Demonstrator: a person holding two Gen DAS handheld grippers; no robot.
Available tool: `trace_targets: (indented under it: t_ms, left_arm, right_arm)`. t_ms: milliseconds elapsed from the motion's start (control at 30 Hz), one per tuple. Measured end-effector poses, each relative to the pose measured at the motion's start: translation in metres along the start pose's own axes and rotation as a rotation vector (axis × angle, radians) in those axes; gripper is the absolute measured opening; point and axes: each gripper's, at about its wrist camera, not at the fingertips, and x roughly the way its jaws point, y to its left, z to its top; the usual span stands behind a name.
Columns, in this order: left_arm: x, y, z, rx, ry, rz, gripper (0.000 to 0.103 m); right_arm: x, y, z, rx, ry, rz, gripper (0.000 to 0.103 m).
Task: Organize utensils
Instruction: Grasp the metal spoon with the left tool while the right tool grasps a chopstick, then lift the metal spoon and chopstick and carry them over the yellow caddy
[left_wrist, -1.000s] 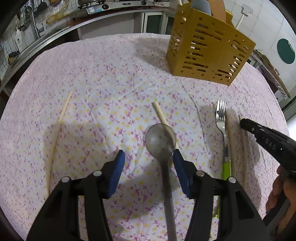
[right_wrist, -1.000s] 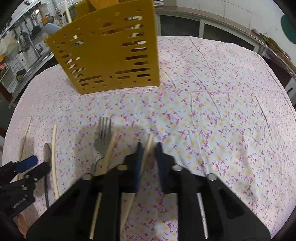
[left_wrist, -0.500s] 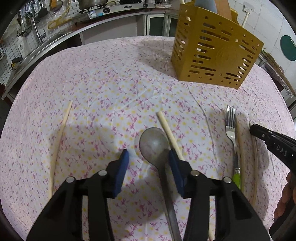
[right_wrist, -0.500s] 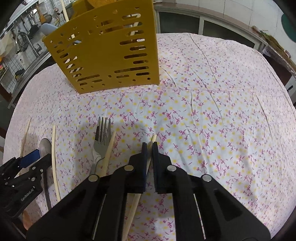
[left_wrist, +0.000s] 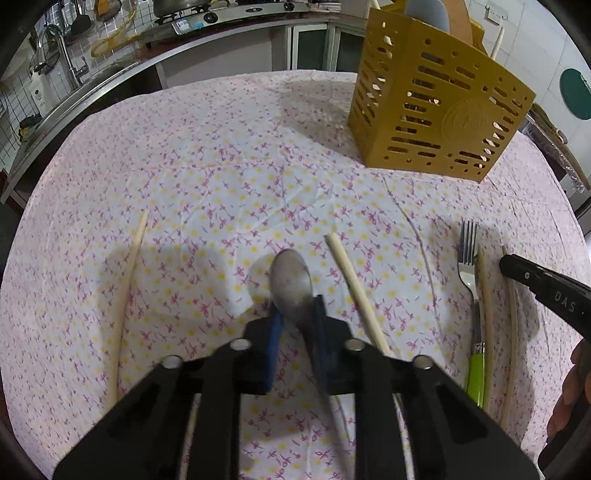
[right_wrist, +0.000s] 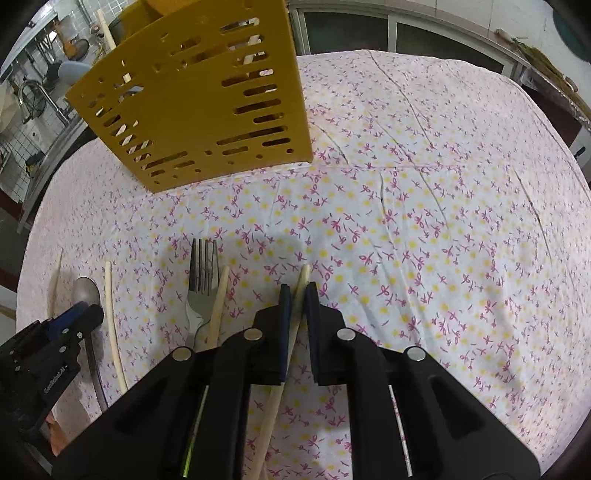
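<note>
Left tool (left_wrist: 295, 310) grips spoon (left_wrist: 291, 282) | caddy (left_wrist: 436, 107) (yellow) holds chopsticks (left_wrist: 496, 42)

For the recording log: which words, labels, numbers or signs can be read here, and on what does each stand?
"DAS": white letters on the right hand-held gripper, cut off by the frame edge in the left wrist view.
White lettering on the left hand-held gripper body, right wrist view: too small to read.
Round embossed emblem on the yellow utensil basket: unreadable.
Stove panel label: blurred.

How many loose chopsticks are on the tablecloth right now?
4. The far-left chopstick; the chopstick beside the spoon; the chopstick against the fork; the chopstick in the right gripper. More stand in the yellow holder, partly hidden.
</note>
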Motion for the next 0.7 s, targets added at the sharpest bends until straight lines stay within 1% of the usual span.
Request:
trace_targets:
  t_ms: [67, 133, 167, 200, 333, 400, 567, 700]
  left_arm:
    - [0.000, 0.000, 0.000, 0.005, -0.001, -0.006, 0.010]
    - [-0.002, 0.002, -0.001, 0.011, -0.007, -0.012, 0.009]
    - [-0.002, 0.003, -0.001, 0.011, -0.010, -0.015, 0.007]
    - [-0.003, 0.004, -0.002, 0.012, -0.013, -0.020, 0.006]
    - [-0.012, 0.010, -0.005, 0.010, -0.044, -0.043, 0.005]
    - [-0.021, 0.014, -0.006, 0.001, -0.074, -0.070, 0.005]
    - [-0.050, 0.018, -0.004, -0.012, -0.156, -0.119, 0.005]
    - [-0.085, 0.018, -0.003, -0.019, -0.264, -0.188, 0.005]
  right_arm:
    - [-0.001, -0.001, 0.000, -0.006, -0.011, 0.009, 0.008]
    - [-0.001, -0.003, -0.002, -0.002, -0.026, 0.020, 0.007]
    - [-0.004, -0.004, -0.003, 0.000, -0.042, 0.025, 0.007]
    - [-0.008, -0.006, -0.014, -0.002, -0.059, 0.023, 0.007]
    - [-0.030, -0.009, -0.020, -0.021, -0.147, 0.036, 0.007]
    - [-0.042, -0.010, -0.023, -0.033, -0.190, 0.028, 0.007]
    - [-0.067, -0.011, -0.025, -0.052, -0.254, 0.051, 0.007]
    - [-0.083, -0.011, -0.024, -0.052, -0.308, 0.072, 0.007]
